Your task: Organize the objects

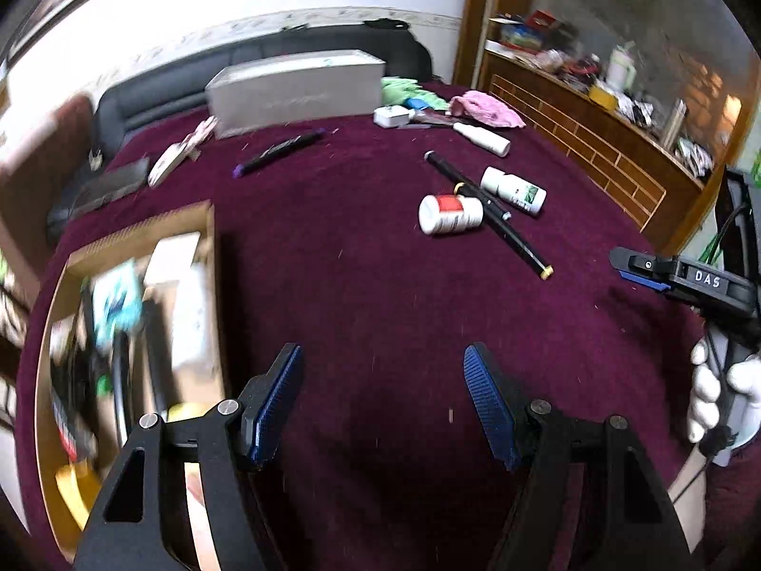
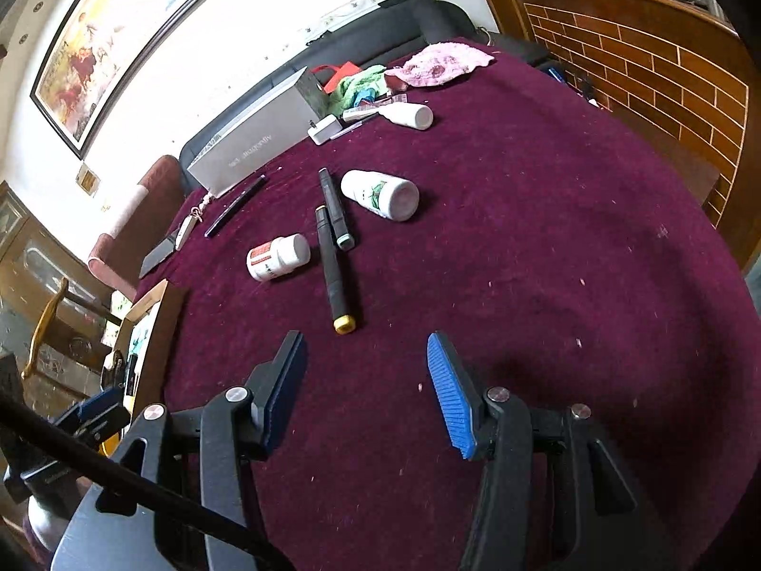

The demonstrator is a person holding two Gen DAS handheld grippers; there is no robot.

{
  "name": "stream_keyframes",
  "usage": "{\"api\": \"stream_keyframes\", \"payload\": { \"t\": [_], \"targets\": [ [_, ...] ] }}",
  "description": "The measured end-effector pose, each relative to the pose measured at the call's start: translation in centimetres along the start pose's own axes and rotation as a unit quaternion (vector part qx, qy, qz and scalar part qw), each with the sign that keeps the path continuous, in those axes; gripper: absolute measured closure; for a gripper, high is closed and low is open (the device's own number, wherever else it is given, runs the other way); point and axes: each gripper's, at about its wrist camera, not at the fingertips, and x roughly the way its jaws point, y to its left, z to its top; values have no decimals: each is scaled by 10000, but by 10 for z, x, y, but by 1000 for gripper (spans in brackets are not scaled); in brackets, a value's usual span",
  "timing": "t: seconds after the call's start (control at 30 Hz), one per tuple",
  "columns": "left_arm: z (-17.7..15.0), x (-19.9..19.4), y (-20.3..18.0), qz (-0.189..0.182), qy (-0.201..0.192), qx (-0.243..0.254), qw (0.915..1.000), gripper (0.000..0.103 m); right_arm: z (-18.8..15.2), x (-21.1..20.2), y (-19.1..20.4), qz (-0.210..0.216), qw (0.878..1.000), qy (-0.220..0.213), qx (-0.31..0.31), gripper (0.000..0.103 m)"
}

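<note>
Both claws hang released and empty over the maroon bench [image 2: 547, 247]: the left claw [image 1: 383, 399] beside a cardboard box [image 1: 142, 247] already holding several items, the right claw [image 2: 366, 390] just short of a gold-tipped black pen [image 2: 333, 271]. Still loose on the cloth are a red-labelled bottle [image 2: 278, 257], a green-labelled bottle [image 2: 380, 194], a second pen [image 2: 335, 209] and more near a grey carton [image 2: 257, 142], so most sorting appears left. Only the left view shows the box's contents and a white-gloved hand [image 1: 713, 395]; only the right view shows a framed picture [image 2: 114, 43].
</note>
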Motion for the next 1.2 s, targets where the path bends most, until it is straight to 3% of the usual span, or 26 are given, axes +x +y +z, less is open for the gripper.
{"api": "stream_keyframes", "payload": {
  "t": [0.23,0.4,0.63,0.73,0.8,0.87,0.9,1.2],
  "targets": [
    [49,56,-37,20,-153,1256,9920,40,29,30,-9,146,9997,-138,171,48],
    [69,97,-64,403,-149,2215,9742,40,32,50,-18,313,9989,-212,282,48],
    [88,143,-90,418,-108,2956,9543,40,33,59,-44,502,9957,-58,774,48],
    [89,160,-96,550,-12,3074,9500,39,32,59,-44,527,9954,-80,792,46],
    [92,161,-95,382,-24,2894,9564,42,32,59,-41,508,9959,-82,738,44],
    [93,161,-89,16,190,2640,9643,70,32,59,-40,499,9963,-86,689,43],
    [92,159,-86,-58,273,2509,9676,74,32,59,-39,500,9965,-88,670,41],
    [57,108,-56,-306,299,1668,9851,75,33,63,-33,405,9982,-136,413,36]
  ]
}}
